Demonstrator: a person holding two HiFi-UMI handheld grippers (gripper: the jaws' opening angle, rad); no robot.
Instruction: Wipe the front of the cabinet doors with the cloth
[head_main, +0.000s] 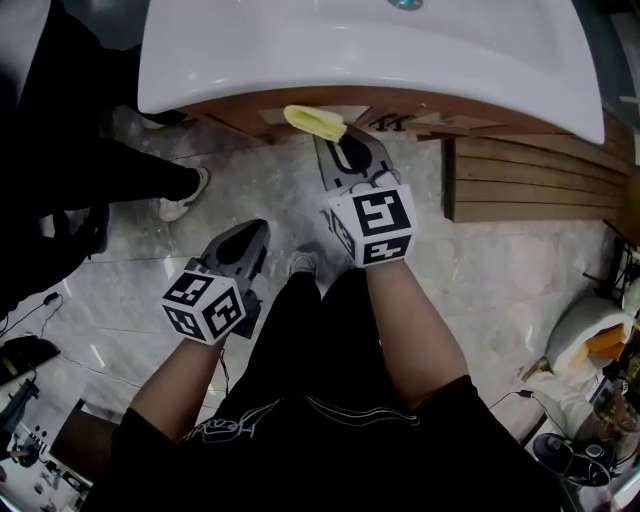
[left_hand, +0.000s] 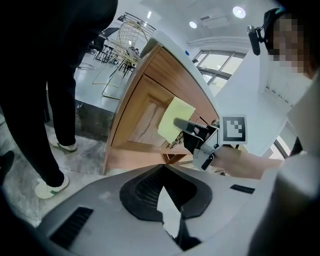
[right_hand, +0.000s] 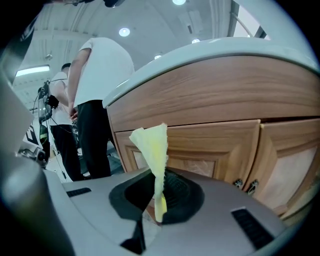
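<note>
The right gripper (right_hand: 158, 202) pinches the cloth (right_hand: 152, 145) by its lower edge; it looks light and limp, rising toward 12 o'clock. The left gripper (left_hand: 167, 200) sits closed and empty.

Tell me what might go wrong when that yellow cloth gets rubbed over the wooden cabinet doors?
1. The right gripper pinches only a thin fold of the yellow cloth; rubbing might tug it free.
2. The cloth stands up narrow, so the hard jaw tips could scrape the wooden cabinet door.
3. The small metal door handles could snag the cloth.
</note>
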